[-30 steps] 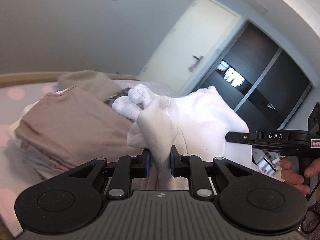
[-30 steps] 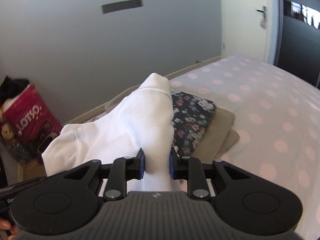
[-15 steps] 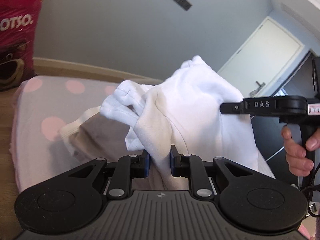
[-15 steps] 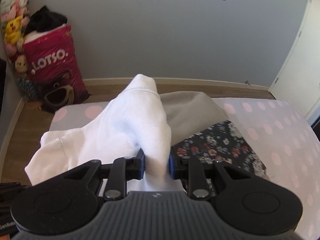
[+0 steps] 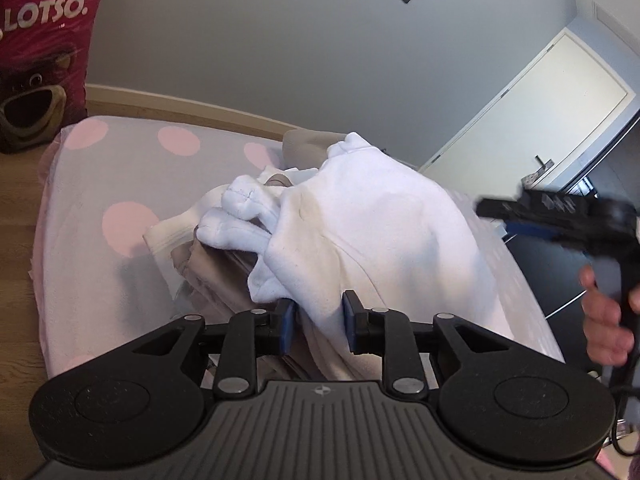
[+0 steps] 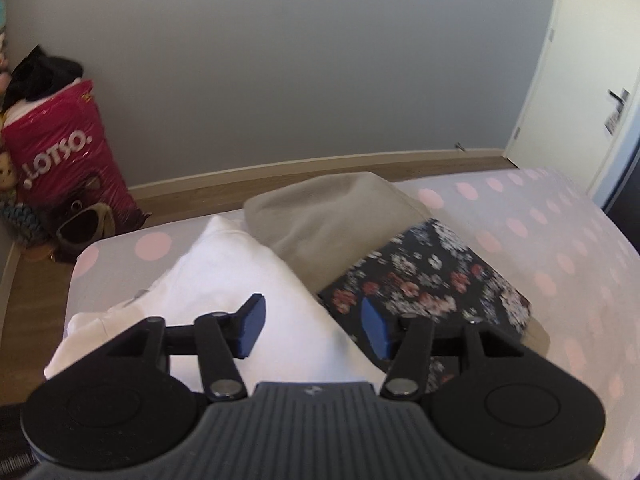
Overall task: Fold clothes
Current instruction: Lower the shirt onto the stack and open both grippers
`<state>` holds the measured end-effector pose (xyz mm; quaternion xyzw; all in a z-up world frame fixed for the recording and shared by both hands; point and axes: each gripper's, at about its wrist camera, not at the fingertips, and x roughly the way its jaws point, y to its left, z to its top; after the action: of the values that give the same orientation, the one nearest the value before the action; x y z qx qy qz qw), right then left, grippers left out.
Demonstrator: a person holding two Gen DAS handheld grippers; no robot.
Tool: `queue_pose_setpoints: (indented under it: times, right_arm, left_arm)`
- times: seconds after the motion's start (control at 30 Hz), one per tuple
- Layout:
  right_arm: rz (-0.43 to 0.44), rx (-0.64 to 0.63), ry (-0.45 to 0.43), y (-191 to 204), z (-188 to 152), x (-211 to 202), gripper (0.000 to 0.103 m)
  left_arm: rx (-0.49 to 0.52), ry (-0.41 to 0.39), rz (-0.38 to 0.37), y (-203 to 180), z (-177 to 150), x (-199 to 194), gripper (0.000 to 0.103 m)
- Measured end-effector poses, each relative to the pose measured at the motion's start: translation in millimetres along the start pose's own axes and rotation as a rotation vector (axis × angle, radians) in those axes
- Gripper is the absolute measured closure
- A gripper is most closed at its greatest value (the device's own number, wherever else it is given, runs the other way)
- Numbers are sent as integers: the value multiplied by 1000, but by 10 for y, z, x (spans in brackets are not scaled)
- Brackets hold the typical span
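White fleece fills the middle of both wrist views: a white garment (image 5: 372,236) lies bunched on top of a folded taupe pile (image 5: 216,268) at the near left corner of the bed (image 5: 80,216), whose sheet is pale with pink dots.

The left gripper (image 5: 317,326) has its blue-padded fingers (image 5: 286,326) set a little apart, with a fold of the white garment running between them. Whether the pads press the cloth or merely flank it cannot be told; a narrow gap shows beside the left pad. A thick rolled hem or cuff (image 5: 240,200) of the garment pokes out to the left, over the taupe pile.

The right gripper (image 6: 312,332) is spread wide, its blue pads (image 6: 250,328) well apart and holding nothing. It hangs just above the white garment (image 6: 240,280), which lies spread beneath it. In the left wrist view the same tool appears blurred at the right edge, with a person's hand (image 5: 604,320) wrapped around its handle.

Just right of the white garment sits a folded dark floral garment (image 6: 424,280), and behind both lies a beige one (image 6: 332,212), all on the dotted sheet.

Far left, on the wooden floor (image 6: 36,292) against the grey wall (image 6: 280,80), stands a red LOTSO bag (image 6: 64,152). A white door (image 6: 588,80) stands at the far right.
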<state>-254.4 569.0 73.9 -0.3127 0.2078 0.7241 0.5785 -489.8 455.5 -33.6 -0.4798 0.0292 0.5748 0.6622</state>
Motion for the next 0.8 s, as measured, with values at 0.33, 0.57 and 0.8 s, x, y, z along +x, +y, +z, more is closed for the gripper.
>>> queue_pose_setpoints:
  times: [0.33, 0.57, 0.8]
  right_arm:
    - [-2, 425, 34, -880, -818, -130, 38]
    - [26, 593, -46, -932, -1088, 7, 60]
    - [-113, 480, -160, -695, -831, -245, 96]
  left_arm:
    - [-128, -23, -65, 372, 267, 57, 65]
    - [-101, 19, -96, 413, 243, 261, 72]
    - [91, -30, -49, 182, 187, 171, 88]
